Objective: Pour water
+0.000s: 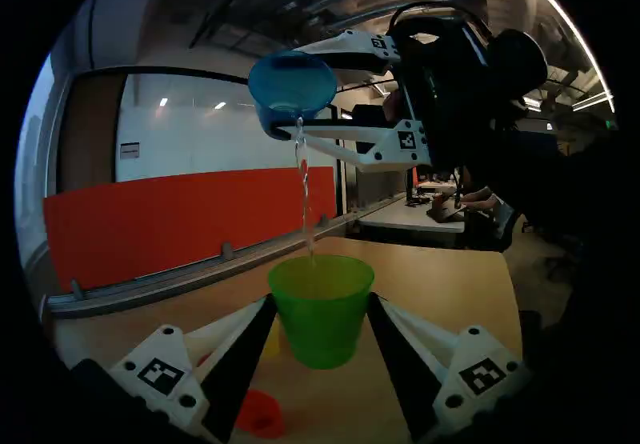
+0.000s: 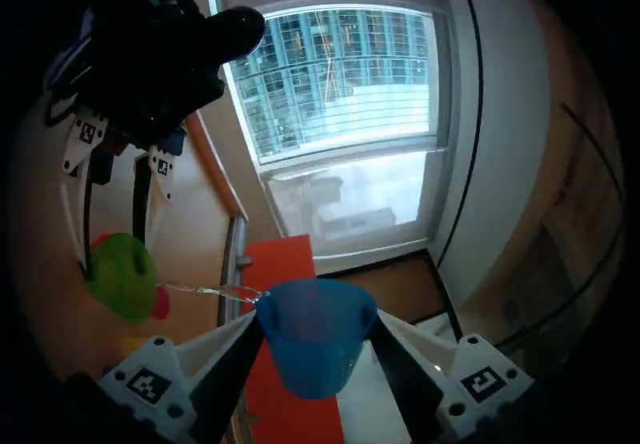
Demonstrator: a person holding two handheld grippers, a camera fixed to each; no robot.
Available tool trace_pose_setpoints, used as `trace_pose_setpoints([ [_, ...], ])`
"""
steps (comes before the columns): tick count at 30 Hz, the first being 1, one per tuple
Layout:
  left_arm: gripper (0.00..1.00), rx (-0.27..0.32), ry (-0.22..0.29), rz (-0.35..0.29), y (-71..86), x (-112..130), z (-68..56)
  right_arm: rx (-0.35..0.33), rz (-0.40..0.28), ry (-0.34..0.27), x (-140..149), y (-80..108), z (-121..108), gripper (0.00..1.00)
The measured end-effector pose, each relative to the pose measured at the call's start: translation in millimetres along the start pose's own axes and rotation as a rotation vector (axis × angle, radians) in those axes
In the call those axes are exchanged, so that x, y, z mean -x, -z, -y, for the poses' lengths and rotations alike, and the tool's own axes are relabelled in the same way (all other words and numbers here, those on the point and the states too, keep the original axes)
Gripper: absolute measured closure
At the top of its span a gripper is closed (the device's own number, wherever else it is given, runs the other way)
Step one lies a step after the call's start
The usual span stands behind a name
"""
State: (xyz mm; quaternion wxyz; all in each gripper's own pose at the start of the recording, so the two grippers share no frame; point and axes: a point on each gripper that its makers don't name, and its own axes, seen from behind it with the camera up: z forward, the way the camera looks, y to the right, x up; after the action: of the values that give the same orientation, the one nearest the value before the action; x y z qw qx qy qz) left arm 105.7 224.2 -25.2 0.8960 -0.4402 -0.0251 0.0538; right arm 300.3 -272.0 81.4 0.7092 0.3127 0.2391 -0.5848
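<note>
A green cup [image 1: 322, 308] stands upright between the fingers of my left gripper [image 1: 322, 324], which is shut on it above the wooden table [image 1: 448, 284]. Higher up, a blue cup [image 1: 290, 92] is tilted toward me in my right gripper [image 1: 320, 88], and a thin stream of water [image 1: 303, 192] falls from its rim into the green cup. In the right gripper view the blue cup [image 2: 316, 336] sits clamped between that gripper's fingers [image 2: 316, 348], with water [image 2: 212, 290] leaving its lip toward the green cup [image 2: 122, 276] held by the left gripper [image 2: 112, 204].
A red cup-like object [image 1: 260, 412] and a yellow one [image 1: 274, 338] lie on the table below the green cup. An orange partition [image 1: 184, 220] with a metal rail runs behind the table. A large window [image 2: 352, 116] is in the right gripper view.
</note>
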Motion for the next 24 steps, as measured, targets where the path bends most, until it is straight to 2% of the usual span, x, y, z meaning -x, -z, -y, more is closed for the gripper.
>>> trace_pose_setpoints([
  [24, 0.18, 0.005, -0.004, -0.004, 3.8, -1.9, -3.7, 0.011, 0.001, 0.089, -9.9, -3.6, -5.3, 0.11],
])
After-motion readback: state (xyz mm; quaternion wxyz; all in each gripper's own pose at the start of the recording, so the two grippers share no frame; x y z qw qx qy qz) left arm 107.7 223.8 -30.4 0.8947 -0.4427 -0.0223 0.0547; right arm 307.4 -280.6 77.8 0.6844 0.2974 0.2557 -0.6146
